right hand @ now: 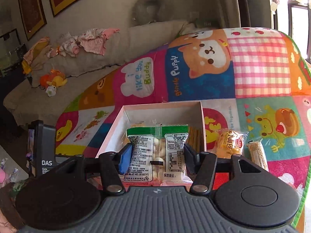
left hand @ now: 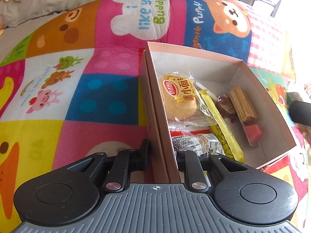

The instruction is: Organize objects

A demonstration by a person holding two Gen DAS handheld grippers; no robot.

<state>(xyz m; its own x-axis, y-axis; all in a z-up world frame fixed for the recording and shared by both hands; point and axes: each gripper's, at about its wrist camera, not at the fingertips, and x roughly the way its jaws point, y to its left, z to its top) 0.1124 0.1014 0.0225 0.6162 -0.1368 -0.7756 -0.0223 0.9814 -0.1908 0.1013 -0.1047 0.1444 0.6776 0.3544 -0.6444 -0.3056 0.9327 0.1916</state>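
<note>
A pink cardboard box [left hand: 159, 101] lies open on the patchwork play mat. My left gripper [left hand: 162, 151] is shut on its left wall. Inside lie a wrapped bun [left hand: 179, 101], a yellow stick pack [left hand: 223, 128], a brown swirl sweet [left hand: 225, 104], wafer sticks [left hand: 243, 103], a pink cube [left hand: 253, 133] and a red-white packet [left hand: 196, 141]. My right gripper [right hand: 158, 155] is shut on a green-topped snack packet [right hand: 158, 151], held above the near end of the box [right hand: 116, 124]. A wrapped bun [right hand: 230, 144] and a sesame bar [right hand: 257, 154] lie on the mat right of the box.
The colourful play mat [left hand: 77, 97] covers the surface. A grey sofa with clothes and a plush toy [right hand: 53, 81] stands behind. The other gripper's black body [left hand: 301, 114] shows at the right edge of the left wrist view.
</note>
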